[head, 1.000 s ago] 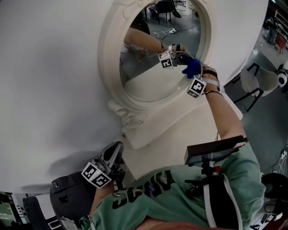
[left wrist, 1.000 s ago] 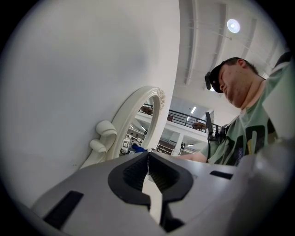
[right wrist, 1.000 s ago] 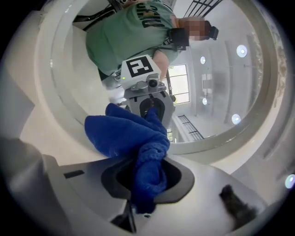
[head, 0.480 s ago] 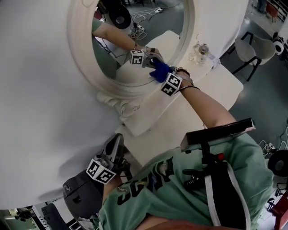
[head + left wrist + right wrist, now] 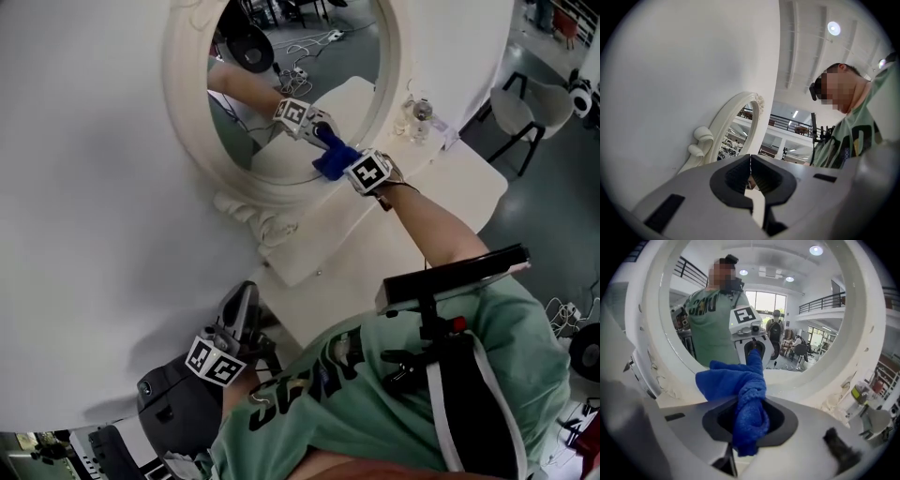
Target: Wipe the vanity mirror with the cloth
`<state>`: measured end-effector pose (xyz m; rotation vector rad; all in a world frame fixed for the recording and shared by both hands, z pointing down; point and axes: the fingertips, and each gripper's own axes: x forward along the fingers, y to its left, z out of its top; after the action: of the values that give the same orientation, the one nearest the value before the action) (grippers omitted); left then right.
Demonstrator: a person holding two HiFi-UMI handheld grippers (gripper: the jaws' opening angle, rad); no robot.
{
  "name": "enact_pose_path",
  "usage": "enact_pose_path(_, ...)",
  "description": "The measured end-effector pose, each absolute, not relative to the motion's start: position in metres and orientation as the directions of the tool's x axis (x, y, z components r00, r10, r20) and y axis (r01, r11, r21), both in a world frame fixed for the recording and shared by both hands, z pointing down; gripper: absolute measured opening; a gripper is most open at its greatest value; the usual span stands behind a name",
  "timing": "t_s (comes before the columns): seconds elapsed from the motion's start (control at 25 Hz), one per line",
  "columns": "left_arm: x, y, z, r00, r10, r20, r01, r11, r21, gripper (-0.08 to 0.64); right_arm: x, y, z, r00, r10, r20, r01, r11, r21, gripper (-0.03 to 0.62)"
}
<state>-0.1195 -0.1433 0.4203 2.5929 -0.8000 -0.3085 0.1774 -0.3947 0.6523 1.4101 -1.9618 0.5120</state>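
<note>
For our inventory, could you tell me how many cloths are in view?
1: the blue cloth, clamped in the right tool, low on the mirror; no others show.

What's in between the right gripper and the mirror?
The blue cloth. The right gripper is shut on it, and its bunched end reaches the mirror glass, meeting its own reflection. The right gripper view shows this.

Green T-shirt (image 5: 366,422), grey left claw (image 5: 246,292), marker cube (image 5: 215,361)
</note>
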Motion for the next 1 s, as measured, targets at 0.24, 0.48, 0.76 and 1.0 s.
enact_pose_path(0.24,-0.141,-0.133,0.415,0.774,-0.622,-0.121,-0.523,-0.735,0.432,0.012,0.142,-0.359,0.589,-0.407,-0.758,0.509,-0.898,0.434,-0.071,0.081)
enact_pose_path(0.48,-0.139,-0.124,0.413,0.76,-0.632,-0.153,-0.527,-0.737,0.424,0.012,0.124,-0.301,0.524,-0.572,-0.745,0.343,-0.82,0.532,-0.212,0.08)
enact_pose_path(0.76,-0.091,-0.116,0.409,0.773,-0.615,-0.156,-0.52,-0.755,0.399,0.012,0.153,-0.251,0.478,-0.638,-0.732,0.241,-0.77,0.595,-0.231,0.08)
enact_pose_path(1.0,-0.033,-0.107,0.4,0.77,-0.615,-0.172,-0.525,-0.763,0.378,0.012,0.183,-0.216,0.467,-0.683,-0.698,0.216,-0.728,0.623,-0.287,0.078)
